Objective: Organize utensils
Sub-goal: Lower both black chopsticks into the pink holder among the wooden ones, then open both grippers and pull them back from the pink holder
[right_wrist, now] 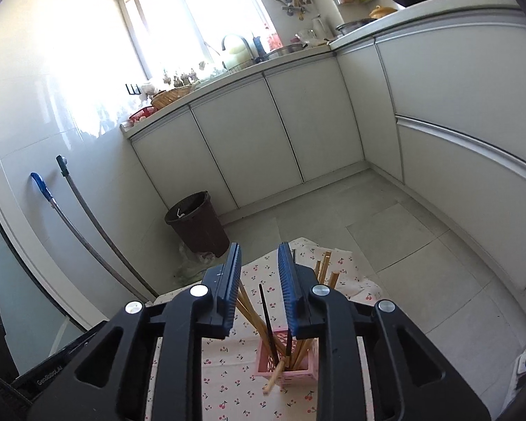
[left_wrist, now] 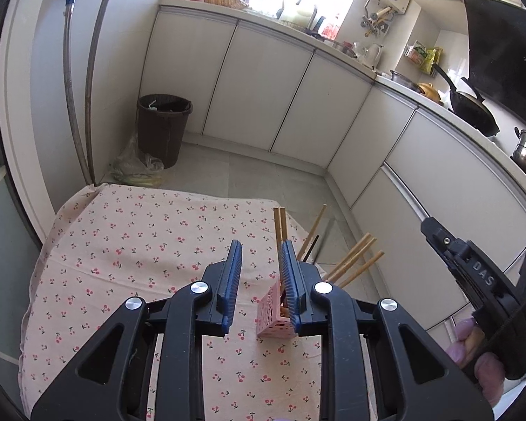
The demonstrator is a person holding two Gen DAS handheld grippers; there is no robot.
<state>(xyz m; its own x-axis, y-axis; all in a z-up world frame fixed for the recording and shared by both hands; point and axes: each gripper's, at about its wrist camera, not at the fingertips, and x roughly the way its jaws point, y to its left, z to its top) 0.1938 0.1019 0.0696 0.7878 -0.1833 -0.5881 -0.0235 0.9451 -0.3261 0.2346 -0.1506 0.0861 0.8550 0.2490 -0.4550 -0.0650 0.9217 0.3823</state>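
Both jaws parted, empty, pink holder (right_wrist: pixel 291 365) near cloth edge (right_wrist: pixel 354 280)

Table (left_wrist: pixel 87 280) wore a cherry-print pink cloth (left_wrist: pixel 140 231). Pink perforated utensil holder (left_wrist: pixel 273 319) stood near its right edge, holding wooden chopsticks (left_wrist: pixel 354 263) and a dark one.
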